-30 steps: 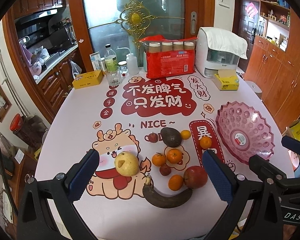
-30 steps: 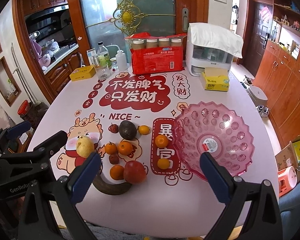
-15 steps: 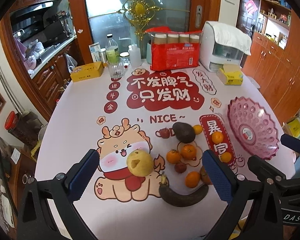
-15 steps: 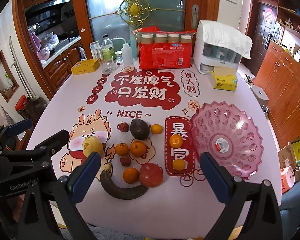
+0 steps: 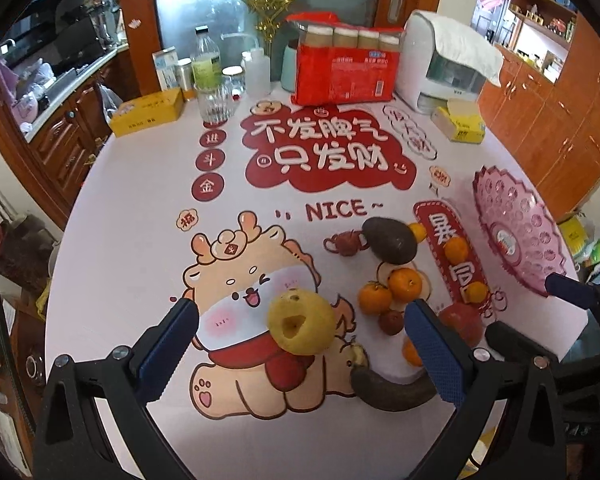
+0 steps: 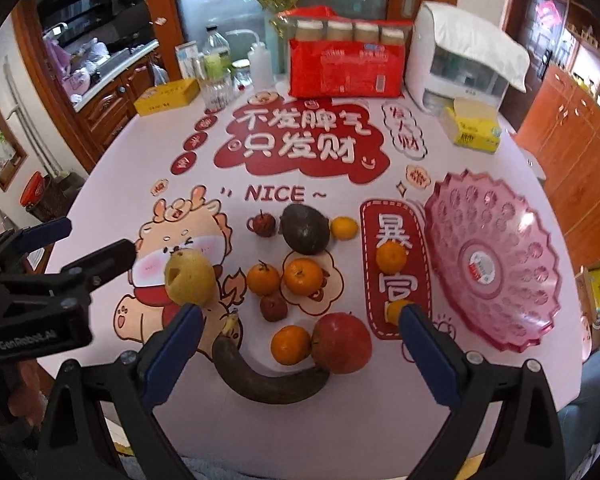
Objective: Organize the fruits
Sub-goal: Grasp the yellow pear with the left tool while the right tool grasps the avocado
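A yellow pear point(image 5: 302, 320) point(image 6: 190, 277) lies on the printed tablecloth between the wide-open fingers of my left gripper point(image 5: 300, 330). Fruit is scattered to its right: a dark avocado point(image 6: 305, 229), several oranges point(image 6: 302, 276), a red apple point(image 6: 342, 342), a blackened banana point(image 6: 270, 380) and small dark red fruits point(image 6: 274, 306). My right gripper point(image 6: 298, 340) is open above the apple and banana, holding nothing. The left gripper point(image 6: 80, 248) also shows in the right wrist view. An empty pink plastic fruit bowl point(image 6: 496, 256) point(image 5: 516, 236) stands at the right.
At the table's far end stand a red pack of bottles point(image 6: 346, 66), a white appliance under a towel point(image 6: 466, 56), yellow boxes point(image 6: 168, 96) point(image 6: 476, 126), a plastic bottle and glass point(image 6: 216, 68). Wooden cabinets point(image 6: 580, 128) rise on the right; a kitchen counter point(image 6: 108, 64) runs on the left.
Both grippers have moved forward and down toward the fruit. The pear now lies between the left gripper's fingers; the apple and banana sit closer under the right gripper. No fruit has moved.
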{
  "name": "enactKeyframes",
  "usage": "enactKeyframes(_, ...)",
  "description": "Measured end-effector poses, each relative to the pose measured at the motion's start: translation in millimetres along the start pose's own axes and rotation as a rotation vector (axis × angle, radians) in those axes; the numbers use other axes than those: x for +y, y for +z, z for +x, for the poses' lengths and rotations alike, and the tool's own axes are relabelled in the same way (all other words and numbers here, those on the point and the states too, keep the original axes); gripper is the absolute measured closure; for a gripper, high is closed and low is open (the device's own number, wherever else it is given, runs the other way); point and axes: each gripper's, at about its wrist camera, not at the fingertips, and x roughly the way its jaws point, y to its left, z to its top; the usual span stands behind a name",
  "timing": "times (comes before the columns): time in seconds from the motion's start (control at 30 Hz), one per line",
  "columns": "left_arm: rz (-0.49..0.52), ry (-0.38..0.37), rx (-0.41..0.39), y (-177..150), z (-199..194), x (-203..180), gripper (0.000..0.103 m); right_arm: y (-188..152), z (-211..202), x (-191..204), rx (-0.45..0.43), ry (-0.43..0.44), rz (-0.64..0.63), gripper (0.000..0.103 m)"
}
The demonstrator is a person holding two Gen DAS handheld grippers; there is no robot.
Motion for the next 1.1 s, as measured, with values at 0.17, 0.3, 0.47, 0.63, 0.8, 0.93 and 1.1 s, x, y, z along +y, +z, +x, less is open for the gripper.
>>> enactKeyframes(0.17, -0.016, 0.013, 0.069, -3, 31, 18, 0.001, 1, 30, -6, 0.032, 0.006, 0.056, 0.009)
enactKeyframes(0.3, -0.042, -0.008, 0.154, -9, 61, 30, 0.002, 9, 57, -10, 0.033, 0.010, 0.080, 0.012)
enactKeyframes(0.47, -0.073, -0.073, 0.239, -18, 95, 34, 0.002, 28, 88, -16, 0.030, 0.023, 0.100, 0.017)
enactKeyframes(0.63, -0.097, -0.087, 0.275, -23, 119, 33, 0.004, 48, 120, -20, 0.040, 0.044, 0.094, 0.025)
enactKeyframes(0.8, -0.133, -0.111, 0.296, -25, 136, 34, 0.009, 62, 146, -19, 0.062, 0.049, 0.071, 0.032)
enactKeyframes(0.93, -0.140, -0.127, 0.297, -24, 142, 32, 0.011, 67, 159, -11, 0.073, 0.037, 0.014, 0.032)
enactKeyframes(1.1, -0.144, -0.146, 0.316, -21, 153, 29, 0.020, 67, 176, -4, 0.104, 0.013, -0.048, 0.032)
